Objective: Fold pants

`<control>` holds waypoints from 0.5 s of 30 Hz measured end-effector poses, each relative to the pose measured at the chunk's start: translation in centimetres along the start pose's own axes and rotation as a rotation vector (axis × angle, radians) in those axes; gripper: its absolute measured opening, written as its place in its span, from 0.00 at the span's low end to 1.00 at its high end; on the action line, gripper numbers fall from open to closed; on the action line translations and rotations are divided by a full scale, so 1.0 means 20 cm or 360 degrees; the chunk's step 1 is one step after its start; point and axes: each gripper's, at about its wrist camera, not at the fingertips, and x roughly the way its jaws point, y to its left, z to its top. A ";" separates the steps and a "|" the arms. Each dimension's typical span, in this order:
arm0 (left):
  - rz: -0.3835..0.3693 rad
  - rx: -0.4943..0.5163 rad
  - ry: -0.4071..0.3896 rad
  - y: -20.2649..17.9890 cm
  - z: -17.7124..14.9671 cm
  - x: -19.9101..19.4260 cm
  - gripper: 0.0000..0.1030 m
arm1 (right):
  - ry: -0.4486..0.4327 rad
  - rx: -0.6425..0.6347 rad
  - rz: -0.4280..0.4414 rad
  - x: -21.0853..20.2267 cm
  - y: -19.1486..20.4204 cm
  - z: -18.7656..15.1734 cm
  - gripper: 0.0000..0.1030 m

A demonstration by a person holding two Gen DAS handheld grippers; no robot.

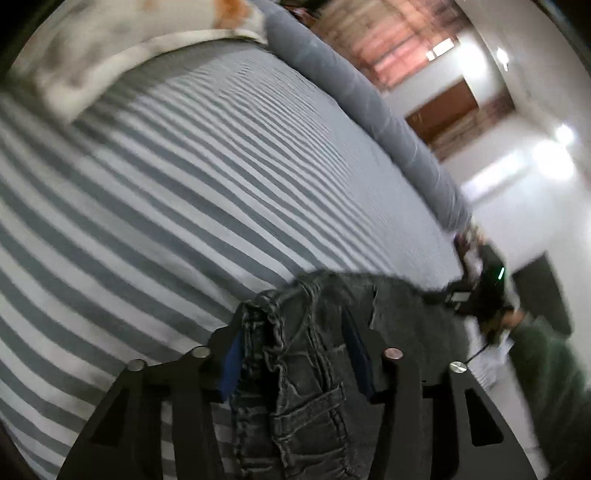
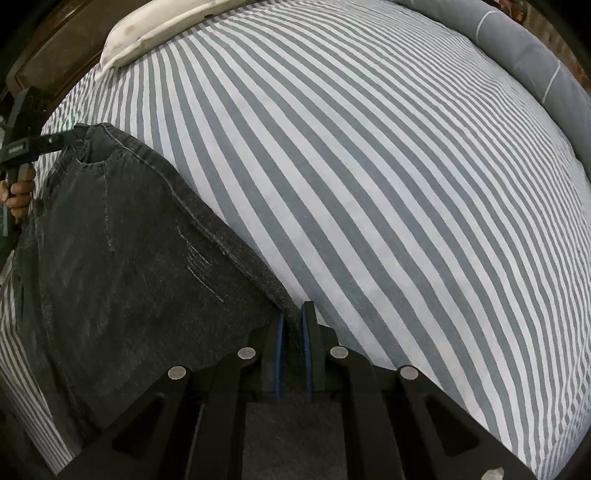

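Observation:
Dark grey jeans (image 2: 122,243) are held stretched above a striped bed (image 2: 369,166). My right gripper (image 2: 293,325) is shut on the jeans' edge, the fabric pinched between its blue pads. My left gripper (image 1: 295,332) is shut on a bunched, thick part of the jeans (image 1: 303,369), with its blue pads on either side of the seams. In the right wrist view the left gripper (image 2: 55,138) holds the far corner of the jeans at the left. In the left wrist view the right gripper (image 1: 476,291) shows blurred at the right.
The bed has a grey and white striped sheet (image 1: 166,203). A white pillow (image 2: 155,33) lies at its head. A grey rolled bolster (image 1: 369,110) runs along the far side. A wooden headboard (image 2: 48,55) stands at the left.

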 end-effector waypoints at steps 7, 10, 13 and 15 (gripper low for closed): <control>0.0046 -0.0144 -0.0022 0.07 0.01 0.00 0.17 | -0.0005 0.0028 -0.0045 -0.03 -0.02 0.00 0.07; 0.0174 -0.0043 -0.0042 -0.06 0.01 -0.03 0.13 | -0.0020 0.0018 -0.0139 -0.06 0.04 -0.01 0.04; 0.0171 -0.0031 -0.0089 -0.14 0.01 -0.12 0.13 | -0.0083 0.0058 -0.0190 -0.20 0.10 -0.06 0.03; 0.0147 -0.0011 -0.0108 -0.20 0.00 -0.20 0.12 | -0.0126 0.0081 -0.0202 -0.32 0.15 -0.11 0.03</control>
